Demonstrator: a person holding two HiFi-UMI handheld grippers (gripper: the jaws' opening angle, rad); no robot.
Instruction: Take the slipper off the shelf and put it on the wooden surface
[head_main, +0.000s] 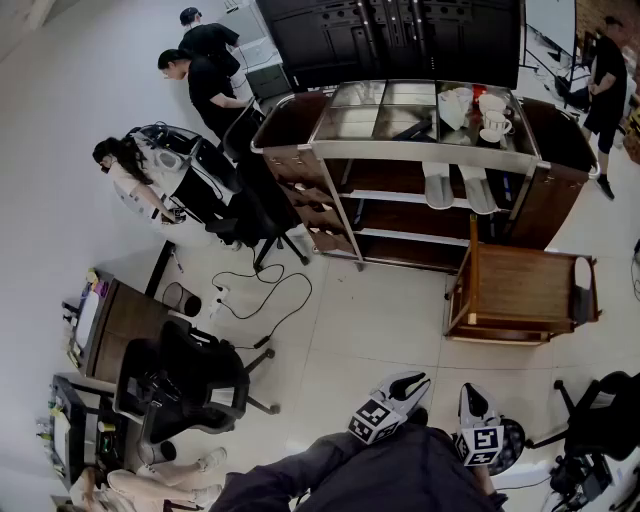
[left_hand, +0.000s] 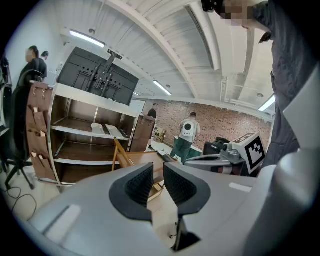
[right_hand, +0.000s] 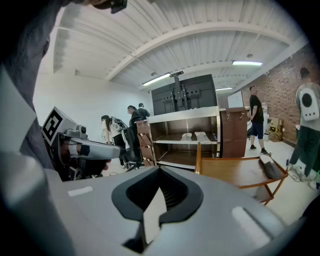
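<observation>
two pale slippers (head_main: 438, 186) are seen side by side on the middle board of the shelf (head_main: 390, 197), behind the wooden table (head_main: 520, 285). the left gripper (left_hand: 157, 182) is held slightly spread with nothing between its jaws; the right gripper (right_hand: 159, 192) is pressed together, empty.

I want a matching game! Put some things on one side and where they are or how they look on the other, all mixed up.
Things:
1. slippers
2. cups
3. left gripper
4. right gripper

Place or state:
A. shut
B. on top of the shelf
C. open, nothing in it
D. on a board inside the shelf

Pairs: 1-D, 2-B, 3-C, 4-A
</observation>
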